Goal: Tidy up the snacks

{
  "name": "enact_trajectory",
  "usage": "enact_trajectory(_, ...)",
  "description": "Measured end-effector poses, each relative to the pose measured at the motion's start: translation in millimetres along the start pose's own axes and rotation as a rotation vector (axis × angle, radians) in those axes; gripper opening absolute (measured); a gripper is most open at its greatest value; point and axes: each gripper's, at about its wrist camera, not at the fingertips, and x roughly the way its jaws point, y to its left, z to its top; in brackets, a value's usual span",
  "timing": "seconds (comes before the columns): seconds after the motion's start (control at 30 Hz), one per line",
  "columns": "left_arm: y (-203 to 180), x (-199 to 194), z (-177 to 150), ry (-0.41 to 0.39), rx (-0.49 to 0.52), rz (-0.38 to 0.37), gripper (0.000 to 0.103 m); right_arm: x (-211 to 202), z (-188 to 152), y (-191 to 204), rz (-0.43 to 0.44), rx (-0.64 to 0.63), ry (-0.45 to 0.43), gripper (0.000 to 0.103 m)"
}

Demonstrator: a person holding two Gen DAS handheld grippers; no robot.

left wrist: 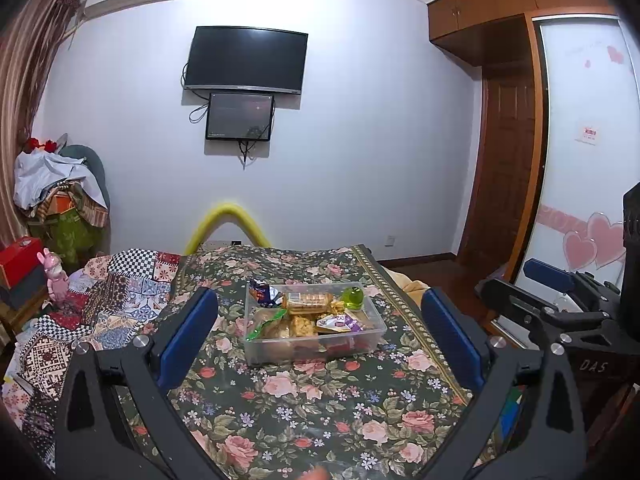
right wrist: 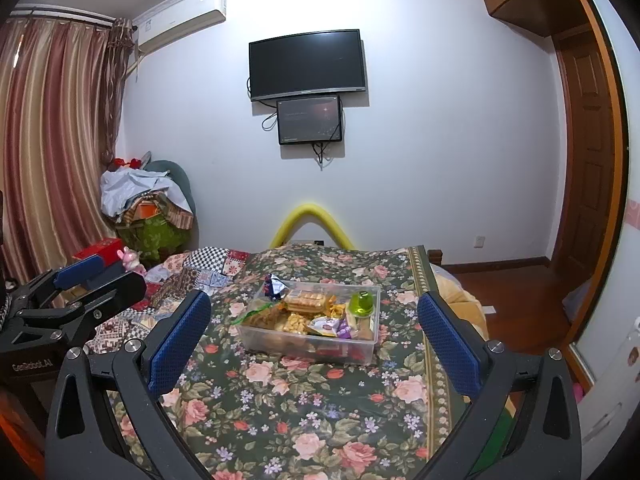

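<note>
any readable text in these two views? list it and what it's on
"DAS": right hand-held gripper body, seen from the left wrist.
"GenRobot.AI", blurry: left hand-held gripper body, seen from the right wrist.
Snack wrappers in the clear plastic box, red notice on the wardrobe door, air conditioner label: unreadable.

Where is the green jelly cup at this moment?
The green jelly cup sits inside the clear plastic box, in its far right corner, on the floral cloth; both wrist views show it, beside the biscuit pack.
</note>
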Motion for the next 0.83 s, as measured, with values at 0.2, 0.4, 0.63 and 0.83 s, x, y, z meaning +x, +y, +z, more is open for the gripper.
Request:
enact_trajectory(0.2, 0.4, 1.3, -0.3, 0.009, -0.008, -0.005, 0.103, 1.1, -0.6, -0.7, 0.0, -0.004, 0.001, 0.103)
enact_trajectory(0.4, -0.3, 1.7, -1.6, 0.01, 0.0, -0.01, 0.103, 2.3, -0.7, -0.9, 0.0, -0.002, 0.003, 0.103)
enact_trajectory(0.63, 0.1, 2.7, -3.4, 0.004, -0.003, 0.003, 0.103, 4.8, -1.8, -0.5, -0.004, 0.0, 0.005, 0.103)
enact_trajectory(0.83, 1.0, 7.9, -5.6, 0.026, -0.005, 0.004, 0.103, 7.9, -3.7, -1.5, -0.004, 0.008, 0.014, 0.103)
